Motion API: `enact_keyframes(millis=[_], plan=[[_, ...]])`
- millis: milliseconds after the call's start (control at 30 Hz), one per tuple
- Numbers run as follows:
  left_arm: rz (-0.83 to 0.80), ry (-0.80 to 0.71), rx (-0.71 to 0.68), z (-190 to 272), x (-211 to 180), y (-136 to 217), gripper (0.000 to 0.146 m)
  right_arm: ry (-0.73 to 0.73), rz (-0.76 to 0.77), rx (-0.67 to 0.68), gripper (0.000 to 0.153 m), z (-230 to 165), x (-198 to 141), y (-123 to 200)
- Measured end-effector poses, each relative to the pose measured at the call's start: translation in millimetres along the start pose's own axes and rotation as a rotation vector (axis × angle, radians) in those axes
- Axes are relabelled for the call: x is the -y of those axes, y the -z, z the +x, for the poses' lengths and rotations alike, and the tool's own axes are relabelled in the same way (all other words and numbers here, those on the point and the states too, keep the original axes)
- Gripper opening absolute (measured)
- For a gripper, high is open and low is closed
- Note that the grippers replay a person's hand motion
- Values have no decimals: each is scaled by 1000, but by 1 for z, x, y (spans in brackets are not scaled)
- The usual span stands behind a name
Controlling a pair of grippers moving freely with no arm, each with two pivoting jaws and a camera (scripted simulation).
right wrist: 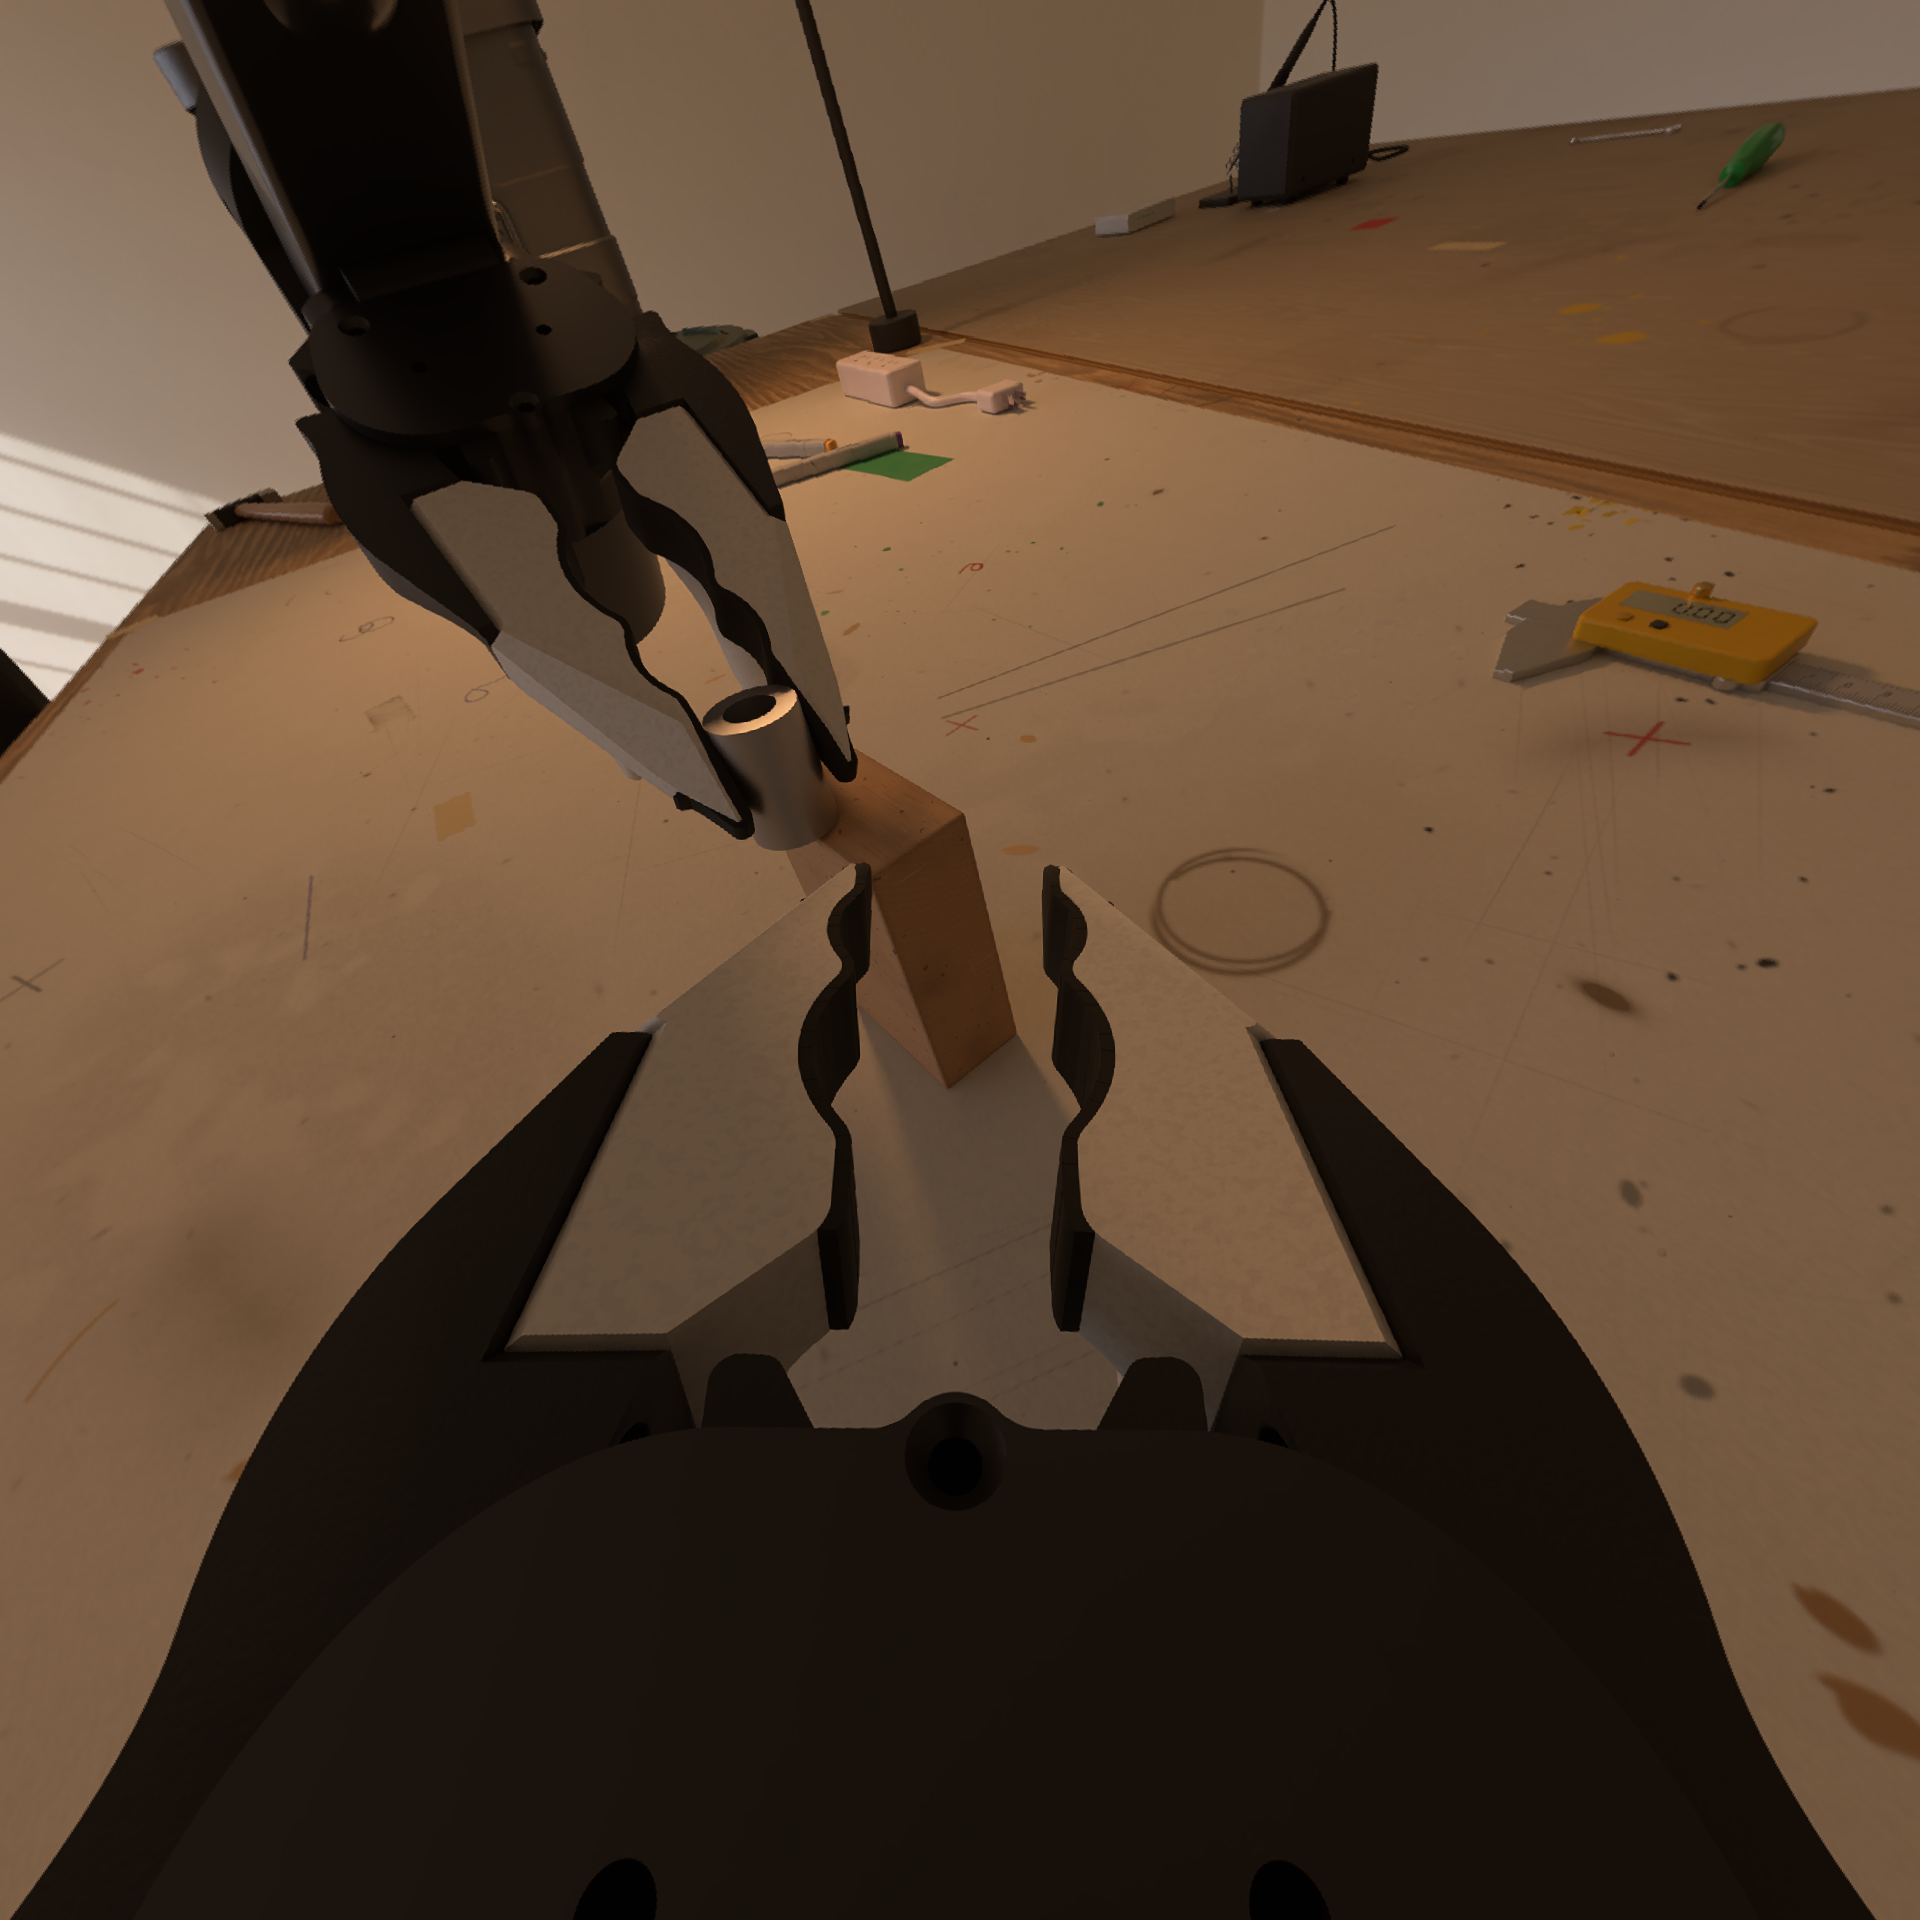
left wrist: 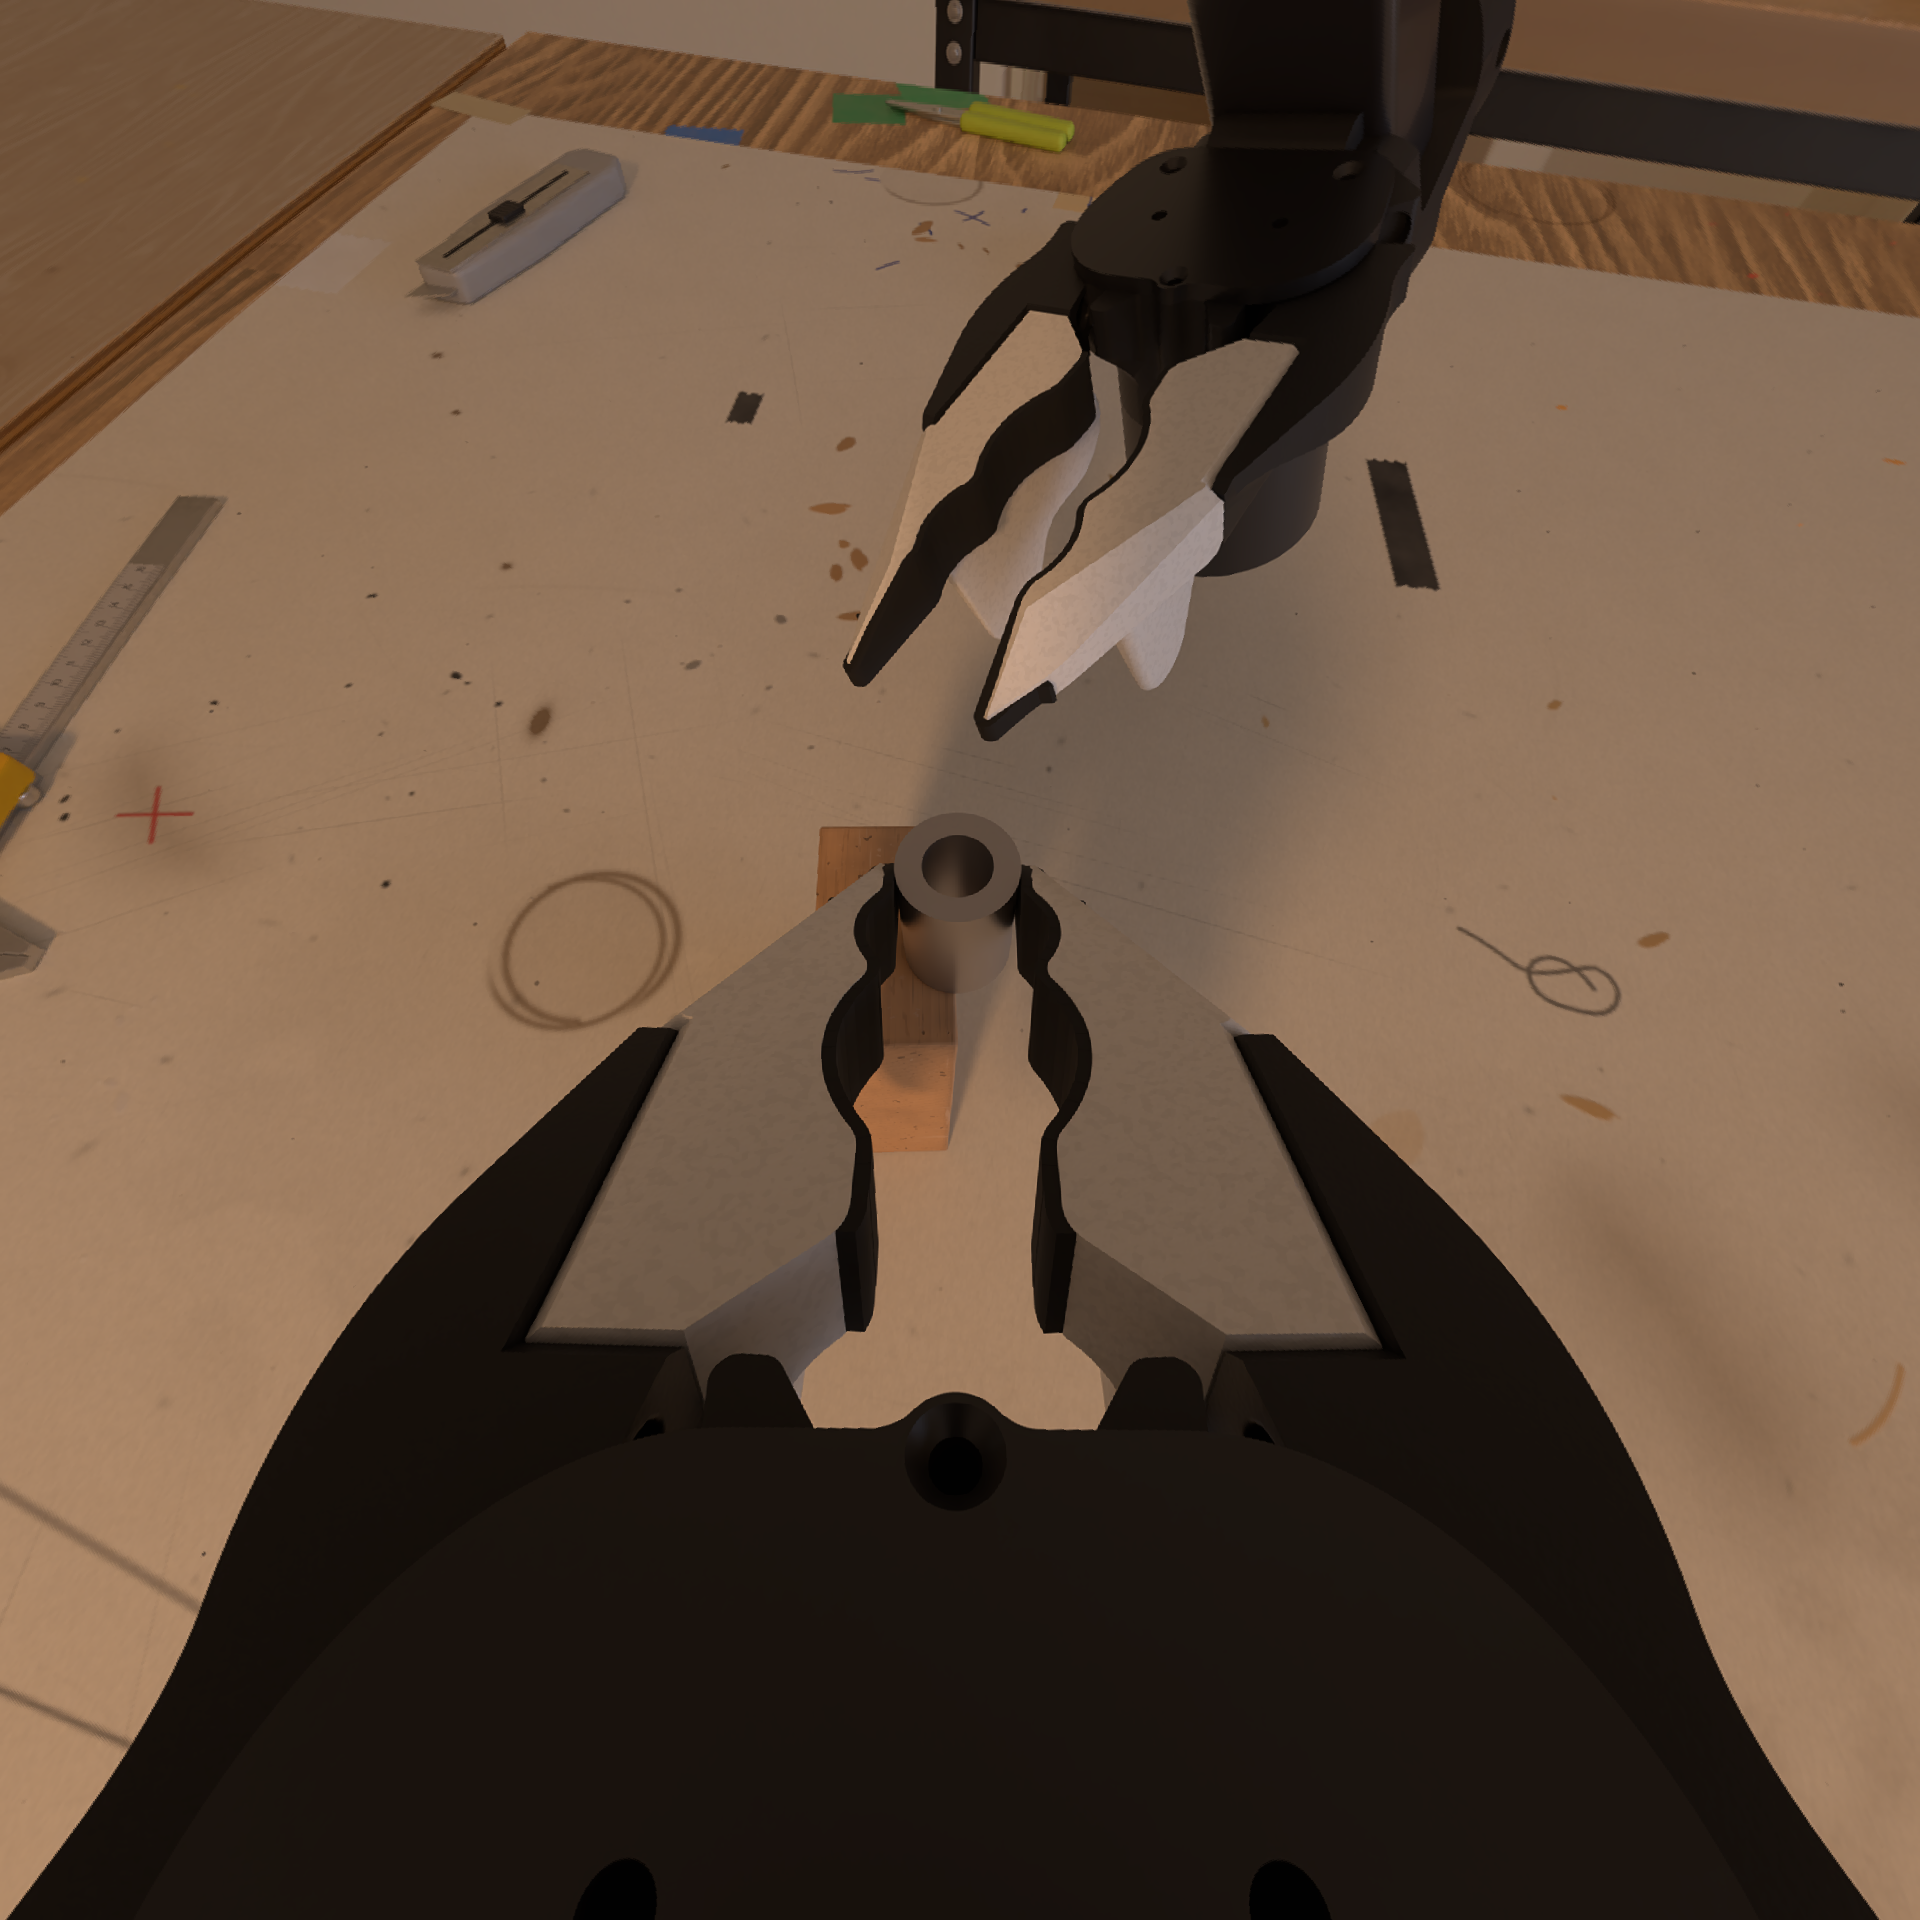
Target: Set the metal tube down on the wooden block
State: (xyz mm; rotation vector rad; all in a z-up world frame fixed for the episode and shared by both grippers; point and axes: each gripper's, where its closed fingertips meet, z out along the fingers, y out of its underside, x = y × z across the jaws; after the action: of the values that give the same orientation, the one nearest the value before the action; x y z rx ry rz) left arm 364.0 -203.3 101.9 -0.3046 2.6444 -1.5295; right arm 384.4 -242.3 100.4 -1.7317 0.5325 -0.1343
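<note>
The metal tube (left wrist: 954,904) is a short grey cylinder with a hole, held upright. My left gripper (left wrist: 956,883) is shut on it at the fingertips. The tube's lower end sits at the top face of the wooden block (left wrist: 906,1091), a light upright block on the table; I cannot tell whether they touch. In the right wrist view the left gripper (right wrist: 784,795) holds the tube (right wrist: 769,774) over the far end of the block (right wrist: 935,935). My right gripper (right wrist: 954,883) is open and empty, just short of the block. It also shows in the left wrist view (left wrist: 925,696), beyond the block.
A grey utility knife (left wrist: 525,223) and a steel ruler (left wrist: 94,644) lie to the left. A yellow digital caliper (right wrist: 1694,629) lies to the right. A white power adapter (right wrist: 883,376), markers (right wrist: 831,452) and a black box (right wrist: 1304,135) are at the back.
</note>
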Motion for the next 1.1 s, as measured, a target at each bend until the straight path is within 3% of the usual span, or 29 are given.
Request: enact_keyframes(millis=[300, 700, 1100], plan=[[28, 22, -17, 0, 1, 0, 22, 56, 34, -4, 31, 1, -4, 0], [21, 17, -29, -2, 2, -2, 22, 184, -113, -76, 33, 4, -4, 2], [49, 30, -26, -6, 3, -2, 22, 173, -129, -64, 32, 8, -8, -2]])
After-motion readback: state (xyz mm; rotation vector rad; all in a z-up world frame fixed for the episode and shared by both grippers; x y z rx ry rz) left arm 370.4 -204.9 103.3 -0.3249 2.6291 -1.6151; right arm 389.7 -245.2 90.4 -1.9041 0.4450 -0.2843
